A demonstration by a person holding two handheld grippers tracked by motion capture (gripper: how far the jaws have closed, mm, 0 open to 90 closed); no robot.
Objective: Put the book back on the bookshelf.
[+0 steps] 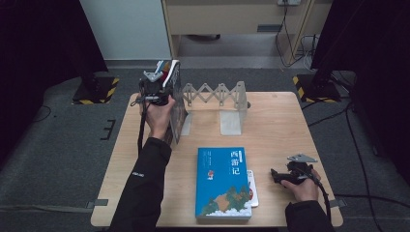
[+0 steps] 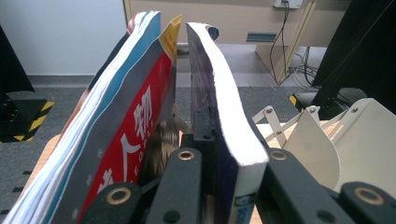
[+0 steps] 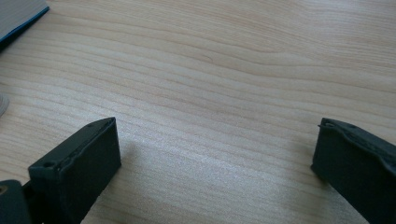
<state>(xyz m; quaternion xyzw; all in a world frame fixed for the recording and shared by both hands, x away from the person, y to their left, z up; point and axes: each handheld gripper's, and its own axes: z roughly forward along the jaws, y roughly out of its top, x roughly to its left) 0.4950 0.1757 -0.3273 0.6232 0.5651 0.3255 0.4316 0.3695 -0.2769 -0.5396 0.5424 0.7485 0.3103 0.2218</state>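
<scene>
Left tool (image 2: 212, 154) clamped on book (image 2: 224, 116)

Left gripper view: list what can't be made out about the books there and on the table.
- Dark book in the left gripper: cover turned edge-on.
- Red book: title cut by the jaw.
- Blue book, high view: hides most of the small item beneath.

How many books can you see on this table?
3, perhaps more hidden. A dark-covered book is clamped upright in the left gripper; a red-and-grey book leans beside it, at the table's far left; the blue book lies flat near the front edge.
</scene>
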